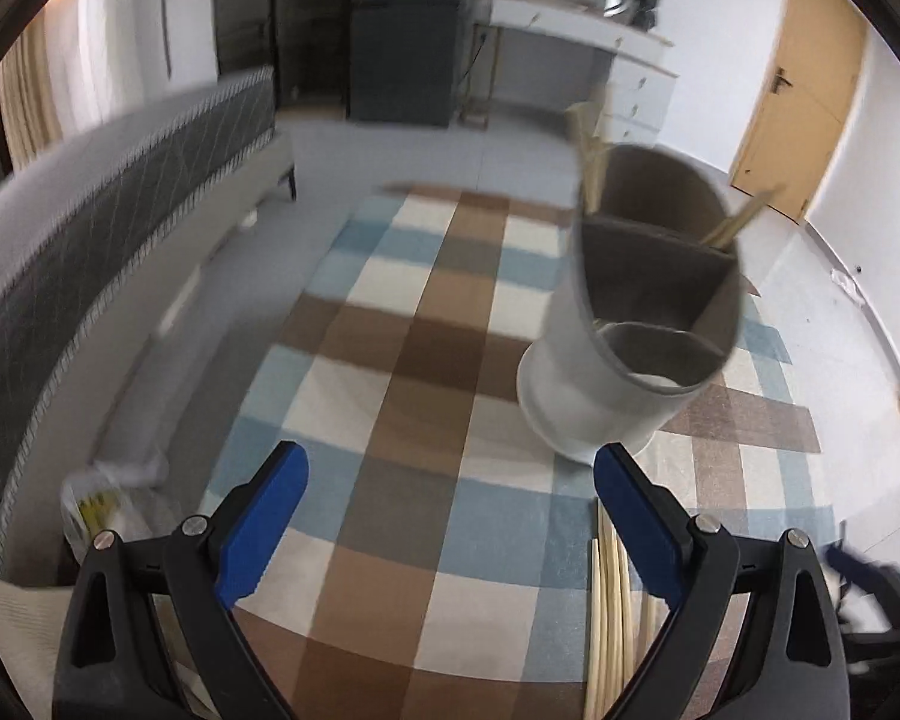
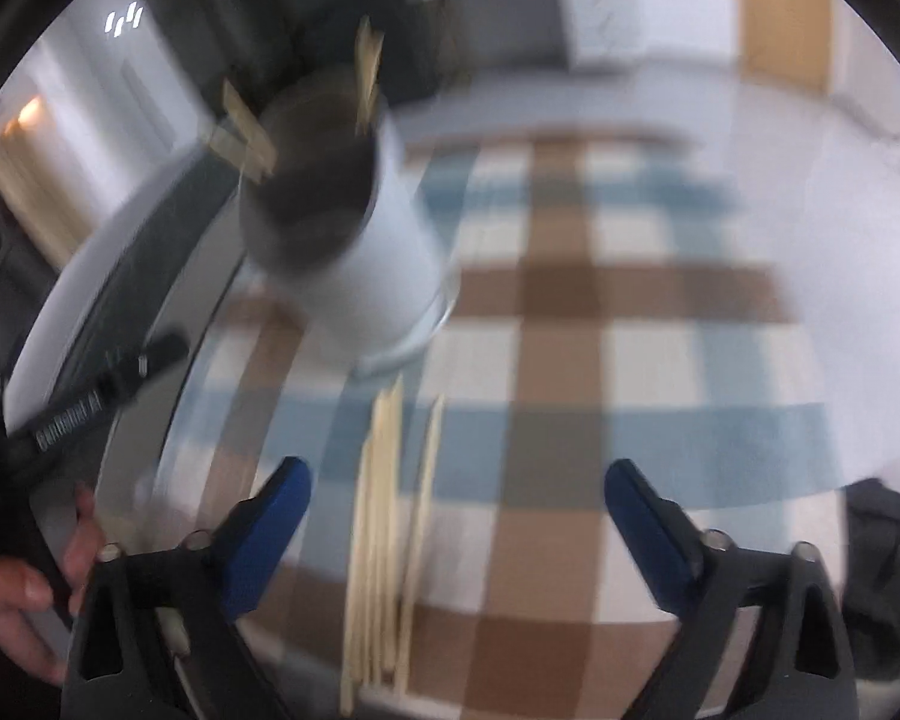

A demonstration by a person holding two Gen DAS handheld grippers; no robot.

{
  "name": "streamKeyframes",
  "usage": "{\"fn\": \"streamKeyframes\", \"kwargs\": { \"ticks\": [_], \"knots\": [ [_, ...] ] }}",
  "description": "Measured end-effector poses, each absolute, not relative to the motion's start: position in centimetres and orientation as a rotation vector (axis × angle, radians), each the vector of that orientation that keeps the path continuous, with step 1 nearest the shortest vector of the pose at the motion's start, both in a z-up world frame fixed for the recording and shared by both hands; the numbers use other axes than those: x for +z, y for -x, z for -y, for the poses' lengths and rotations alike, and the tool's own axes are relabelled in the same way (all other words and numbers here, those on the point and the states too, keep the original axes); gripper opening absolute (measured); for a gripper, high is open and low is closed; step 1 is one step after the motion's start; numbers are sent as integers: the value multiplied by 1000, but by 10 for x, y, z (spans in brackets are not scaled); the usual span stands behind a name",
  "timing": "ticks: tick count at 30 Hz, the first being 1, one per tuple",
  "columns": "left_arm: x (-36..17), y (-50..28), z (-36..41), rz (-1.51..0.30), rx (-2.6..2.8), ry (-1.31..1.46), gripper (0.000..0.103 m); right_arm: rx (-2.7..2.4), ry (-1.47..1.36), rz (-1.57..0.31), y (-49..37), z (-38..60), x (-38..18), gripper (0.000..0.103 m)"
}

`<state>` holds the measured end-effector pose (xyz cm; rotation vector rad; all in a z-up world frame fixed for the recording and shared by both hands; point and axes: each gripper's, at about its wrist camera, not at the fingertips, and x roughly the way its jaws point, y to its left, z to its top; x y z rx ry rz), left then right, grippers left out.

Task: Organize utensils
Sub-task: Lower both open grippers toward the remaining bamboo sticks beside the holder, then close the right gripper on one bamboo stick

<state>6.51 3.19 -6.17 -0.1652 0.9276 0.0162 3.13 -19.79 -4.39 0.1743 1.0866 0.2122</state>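
In the left wrist view, the left gripper [image 1: 450, 480] hung over a checked tablecloth [image 1: 426, 312] in brown, blue and cream, its blue-padded fingers [image 1: 264, 516] spread wide apart with nothing between them. A grey utensil holder [image 1: 624, 324], divided inside into compartments, stood on the cloth toward its right side, beyond the right-hand finger and apart from it. Wooden chopsticks [image 1: 591, 162] leaned out of the holder's far compartment, and another stick [image 1: 744, 217] poked out at its right rim. A bundle of pale loose chopsticks [image 1: 609, 612] lay flat on the cloth near its closest edge, partly hidden behind the right-hand finger. A crumpled plastic bag [image 1: 111, 501] with yellow print sat off the cloth's left edge; its writing was too blurred to read. A wooden door [image 1: 798, 90] and a white drawer unit [image 1: 624, 78] stood in the background. The right wrist view was heavily smeared. There the right gripper [image 2: 456, 480] also had its blue fingers [image 2: 267, 531] wide apart and empty, above the same cloth [image 2: 558, 324]. The holder [image 2: 354, 228] stood near the cloth's far left, sticks [image 2: 243, 129] jutting from it, and the loose chopsticks [image 2: 384, 528] lay just in front of it, between the fingers but below them. At the left edge a hand [image 2: 24, 594] held the other gripper's black handle. No brand or label was legible in either view.
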Motion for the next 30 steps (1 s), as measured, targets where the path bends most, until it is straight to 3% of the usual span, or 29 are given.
{"fn": "streamKeyframes", "kwargs": {
  "ticks": [8,11,13,16,25,30],
  "knots": [
    [-73,-72,-56,-1026,98,280,93,240,73,-1207,-76,166,-79,76],
    [-76,-73,-56,-1049,101,290,93,231,80,-1266,-86,162,-97,64],
    [-77,-75,-56,-1053,106,281,93,215,86,-1297,-91,161,-106,49],
    [-80,-78,-59,-1063,108,287,93,203,67,-1316,-94,162,-114,40],
    [-86,-78,-67,-1079,139,300,93,194,31,-1290,-96,158,-118,25],
    [-83,-77,-63,-1061,143,254,93,157,93,-1253,-92,145,-122,23]
  ]
}}
